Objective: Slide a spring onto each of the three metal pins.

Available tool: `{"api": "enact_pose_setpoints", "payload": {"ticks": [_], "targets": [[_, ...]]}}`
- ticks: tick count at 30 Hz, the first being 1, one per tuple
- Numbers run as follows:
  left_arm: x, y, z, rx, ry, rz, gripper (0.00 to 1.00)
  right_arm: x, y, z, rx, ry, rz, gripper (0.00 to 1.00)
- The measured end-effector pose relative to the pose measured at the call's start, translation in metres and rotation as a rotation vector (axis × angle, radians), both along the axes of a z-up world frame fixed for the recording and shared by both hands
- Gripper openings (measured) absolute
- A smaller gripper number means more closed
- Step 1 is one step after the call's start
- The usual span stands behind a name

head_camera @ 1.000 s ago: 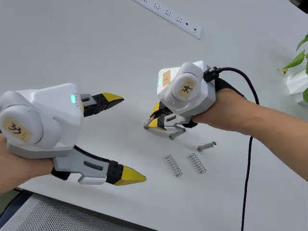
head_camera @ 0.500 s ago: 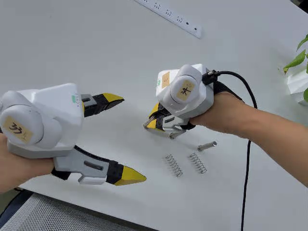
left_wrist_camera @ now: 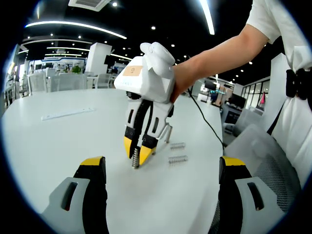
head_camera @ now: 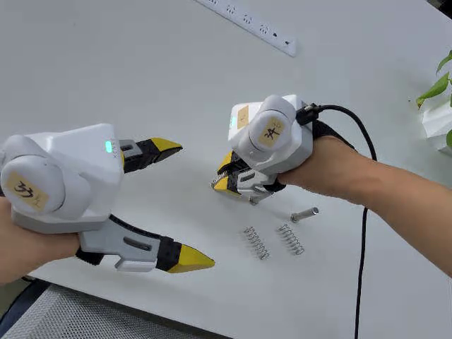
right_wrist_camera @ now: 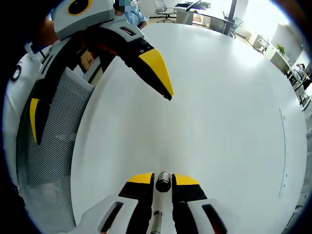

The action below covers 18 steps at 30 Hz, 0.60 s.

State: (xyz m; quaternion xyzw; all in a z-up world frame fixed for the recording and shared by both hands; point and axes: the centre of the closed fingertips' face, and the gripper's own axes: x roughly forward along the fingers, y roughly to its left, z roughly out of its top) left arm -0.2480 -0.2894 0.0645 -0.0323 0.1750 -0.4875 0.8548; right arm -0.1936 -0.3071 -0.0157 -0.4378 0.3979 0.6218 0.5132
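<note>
Left gripper (head_camera: pixel 196 203), tan sticker (head_camera: pixel 27 191) scrawled "33", hangs with fingers wide open while the right gripper's (head_camera: pixel 221 181) fingers pinch a spring (left_wrist_camera: pixel 135 160).

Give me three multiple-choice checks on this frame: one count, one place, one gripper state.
1. Loose springs lying free on the table: A one; B two; C four.
2. The loose pin lies: A flat beside those springs; B on the power strip; C under the plant leaves.
3. The left gripper is: A shut on a spring; B shut on a pin; C open, empty.

Answers:
1 B: two coils lie side by side on the table, apart from the held spring in the right gripper.
2 A: in the head view it lies flat on the table just beyond the springs.
3 C: its yellow tips stand wide apart with nothing between them.
</note>
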Motion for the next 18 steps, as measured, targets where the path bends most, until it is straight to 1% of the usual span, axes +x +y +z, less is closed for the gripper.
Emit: {"api": "enact_pose_setpoints", "payload": {"ticks": [6,11,14,18], "targets": [[-0.001,0.000,0.000,0.011,0.001,-0.008,0.95,0.003,0.000,0.006,0.023,-0.004,-0.020,0.17],[-0.002,0.000,0.000,0.027,0.001,-0.016,0.95,0.004,0.001,0.015,0.061,0.002,-0.053,0.22],[-0.003,-0.001,0.001,0.035,0.001,-0.022,0.95,0.005,0.001,0.021,0.096,0.001,-0.081,0.27],[-0.005,-0.001,0.001,0.050,0.001,-0.029,0.95,0.005,0.003,0.036,0.154,0.000,-0.108,0.34]]}}
